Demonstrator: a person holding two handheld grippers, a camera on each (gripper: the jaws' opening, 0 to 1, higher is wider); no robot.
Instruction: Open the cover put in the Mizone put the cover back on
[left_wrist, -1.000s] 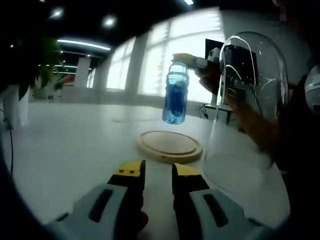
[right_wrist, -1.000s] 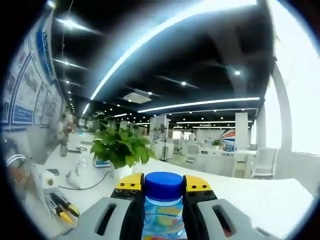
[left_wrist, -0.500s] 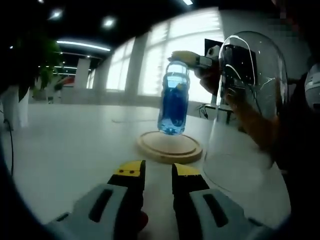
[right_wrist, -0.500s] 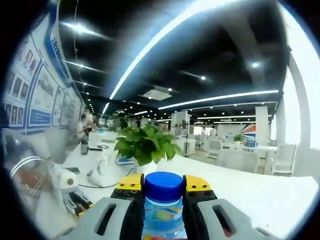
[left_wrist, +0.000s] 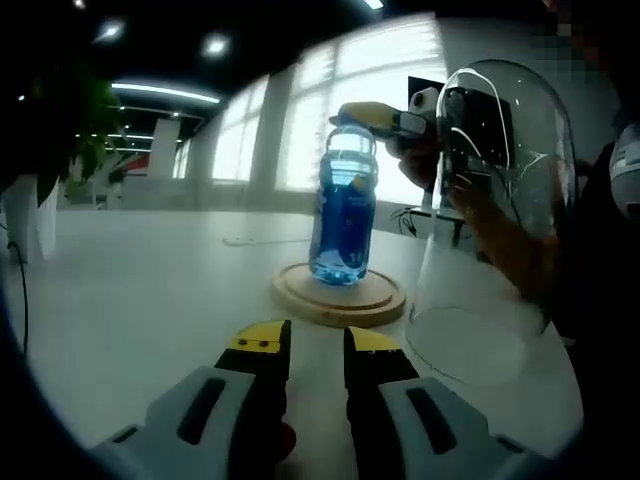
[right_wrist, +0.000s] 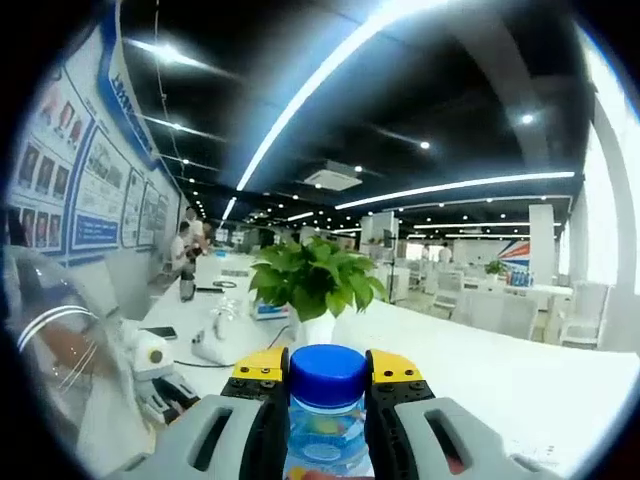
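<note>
A wide white table (left_wrist: 150, 280) runs through a bright open office. On it sits a round wooden base (left_wrist: 340, 295), and the blue Mizone bottle (left_wrist: 343, 215) stands on that disc, pinched at its neck by the right gripper (right_wrist: 325, 385). The clear glass dome cover (left_wrist: 495, 220) (smooth, bell-shaped) stands just beside it. The left gripper (left_wrist: 315, 345) hangs nearly shut, holding nothing. A leafy potted plant (right_wrist: 315, 285) stands behind.

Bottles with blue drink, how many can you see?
1. The blue bottle is on the round wooden base, beside the glass cover. The right gripper grips it just under its cap.
</note>
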